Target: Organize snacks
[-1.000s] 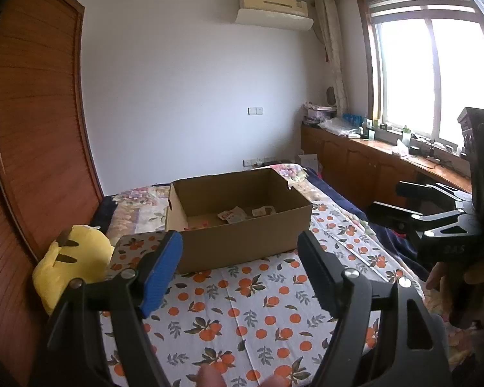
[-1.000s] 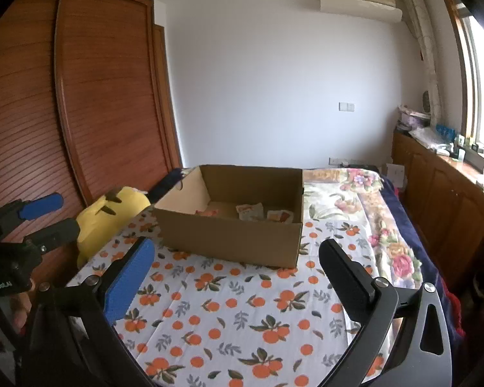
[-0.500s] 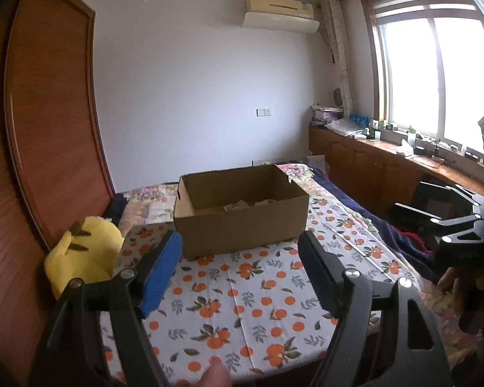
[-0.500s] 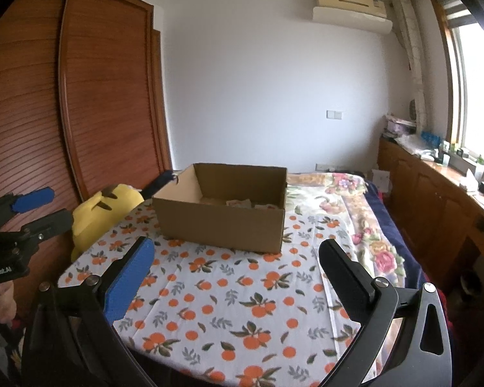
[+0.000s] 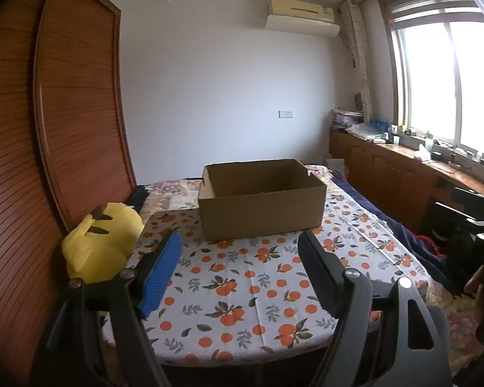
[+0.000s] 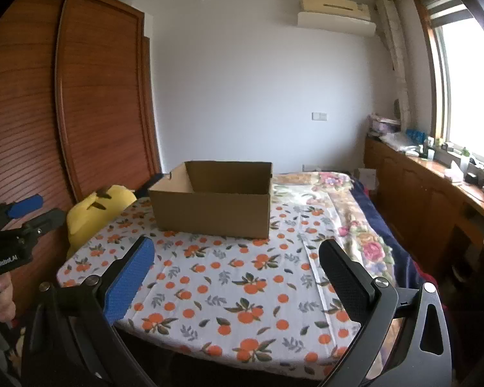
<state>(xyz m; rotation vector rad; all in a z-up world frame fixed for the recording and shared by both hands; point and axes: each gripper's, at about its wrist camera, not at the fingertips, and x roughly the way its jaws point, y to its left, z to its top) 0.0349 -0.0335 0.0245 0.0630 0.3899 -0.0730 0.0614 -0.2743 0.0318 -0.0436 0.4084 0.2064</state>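
Both the left gripper (image 5: 238, 259) and the right gripper (image 6: 235, 269) hang with fingers apart, holding nothing; the cardboard box (image 6: 211, 200) sits at twelve o'clock on the bed (image 6: 229, 293); whoever steps back should keep both level.

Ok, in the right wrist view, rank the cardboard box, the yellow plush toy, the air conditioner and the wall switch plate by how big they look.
1. cardboard box
2. yellow plush toy and air conditioner: they look alike in size, and the toy is nearer and partly hidden, so I won't rank them.
3. wall switch plate, clearly smallest.
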